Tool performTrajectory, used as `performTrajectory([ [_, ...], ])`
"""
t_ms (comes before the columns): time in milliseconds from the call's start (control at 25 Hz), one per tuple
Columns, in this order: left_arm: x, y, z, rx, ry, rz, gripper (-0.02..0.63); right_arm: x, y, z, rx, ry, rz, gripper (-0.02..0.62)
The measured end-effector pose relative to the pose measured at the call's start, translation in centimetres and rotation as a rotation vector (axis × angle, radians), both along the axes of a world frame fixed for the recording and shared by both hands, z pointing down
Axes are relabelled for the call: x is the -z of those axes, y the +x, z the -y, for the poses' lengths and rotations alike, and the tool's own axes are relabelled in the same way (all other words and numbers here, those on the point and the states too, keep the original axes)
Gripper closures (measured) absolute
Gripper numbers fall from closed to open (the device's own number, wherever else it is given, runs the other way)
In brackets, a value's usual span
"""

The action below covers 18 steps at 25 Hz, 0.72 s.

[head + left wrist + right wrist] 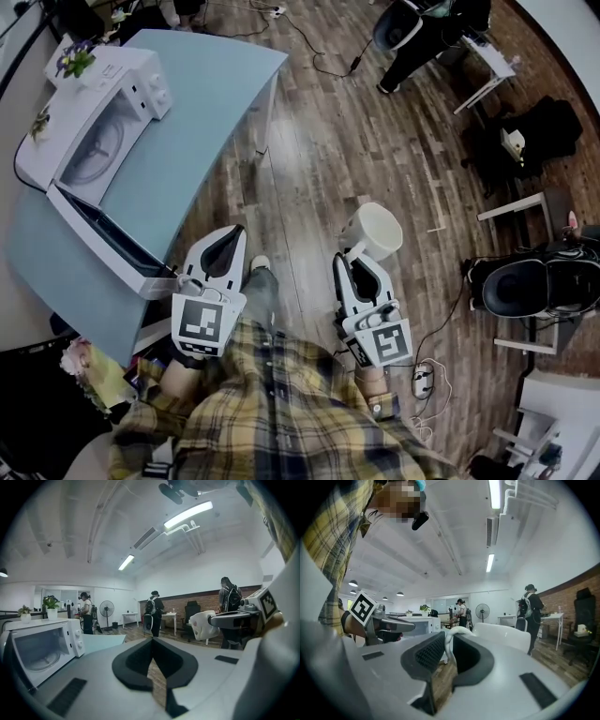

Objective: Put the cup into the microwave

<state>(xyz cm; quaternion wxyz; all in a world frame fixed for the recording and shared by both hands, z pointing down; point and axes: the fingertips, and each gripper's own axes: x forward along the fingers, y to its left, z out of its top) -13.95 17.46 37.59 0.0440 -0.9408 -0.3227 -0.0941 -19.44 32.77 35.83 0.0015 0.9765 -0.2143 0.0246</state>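
Note:
A white microwave (103, 122) stands on the light blue table (211, 94) at the left, with its door (98, 234) hanging open toward me. In the left gripper view the microwave (42, 646) shows its open cavity at the lower left. My right gripper (353, 251) is shut on the handle of a white cup (373, 231), held over the wooden floor away from the table. The right gripper view has the cup (506, 637) just past the jaws, which clamp its handle. My left gripper (232, 234) is shut and holds nothing, near the table's front corner.
Small plants (73, 61) sit on top of the microwave. Black office chairs (525, 286) and white desks (487, 56) stand to the right. Cables (328, 61) trail over the floor. A standing fan (107, 609) and people (153, 611) are farther back.

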Motion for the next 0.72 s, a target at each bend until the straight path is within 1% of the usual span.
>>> performTrajectory([
  [240,0.0,4.8,-0.3,0.027,-0.015,-0.002,0.614,0.0,5.7,0.0,0.035,-0.001,-0.004,0.537],
  [440,-0.2,8.8,-0.1,0.078,-0.035,0.009,0.614,0.4,10.9,0.7,0.106,-0.01,-0.004,0.536],
  [720,-1.3,13.1,1.8,0.159,-0.06,0.047,0.614,0.1,17.1,3.3,0.201,-0.009,0.015,0.535],
])
